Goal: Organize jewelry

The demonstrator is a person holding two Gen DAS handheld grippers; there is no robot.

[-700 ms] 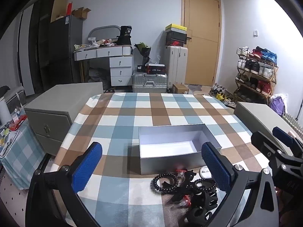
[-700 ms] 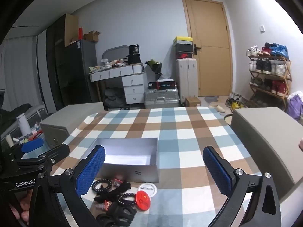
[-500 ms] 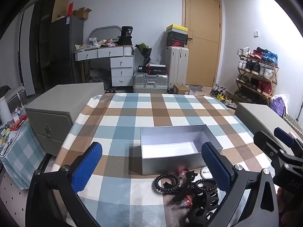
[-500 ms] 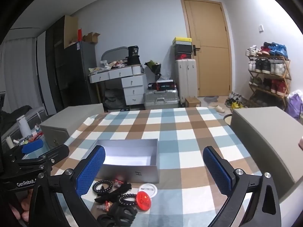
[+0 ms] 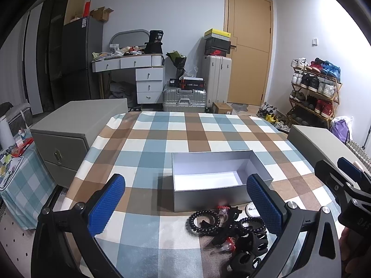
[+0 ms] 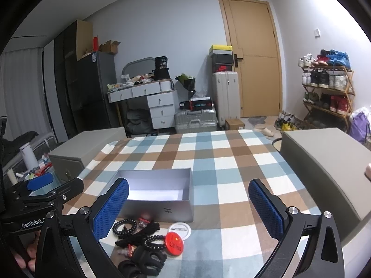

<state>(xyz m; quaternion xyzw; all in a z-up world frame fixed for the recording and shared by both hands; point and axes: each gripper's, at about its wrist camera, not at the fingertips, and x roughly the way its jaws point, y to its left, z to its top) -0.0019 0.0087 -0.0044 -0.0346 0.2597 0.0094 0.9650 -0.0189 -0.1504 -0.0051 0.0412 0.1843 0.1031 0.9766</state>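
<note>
An open silver box (image 5: 215,197) (image 6: 160,210) with a white inside sits on the checked tablecloth. In front of it lies a small heap: a black bead bracelet (image 5: 204,222) (image 6: 124,226), a second bead bracelet (image 5: 252,224) (image 6: 154,242), black hair claws (image 5: 249,250) (image 6: 146,260), small red clips (image 5: 224,209), a red round badge (image 6: 174,243) and a white badge (image 6: 179,229). My left gripper (image 5: 185,205) hovers open above the heap's left side. My right gripper (image 6: 189,208) is open too, above the heap's right side. Neither holds anything.
Grey cabinets flank the table on the left (image 5: 69,129) and right (image 6: 324,162). The tablecloth (image 5: 176,139) beyond the box is bare. Behind stand a desk with drawers, suitcases, a wooden door and a shoe rack. A hand (image 6: 25,258) holds the left gripper's handle.
Both views have shifted only slightly; the box and heap sit a touch further right in the left wrist view. Nothing was picked up.
</note>
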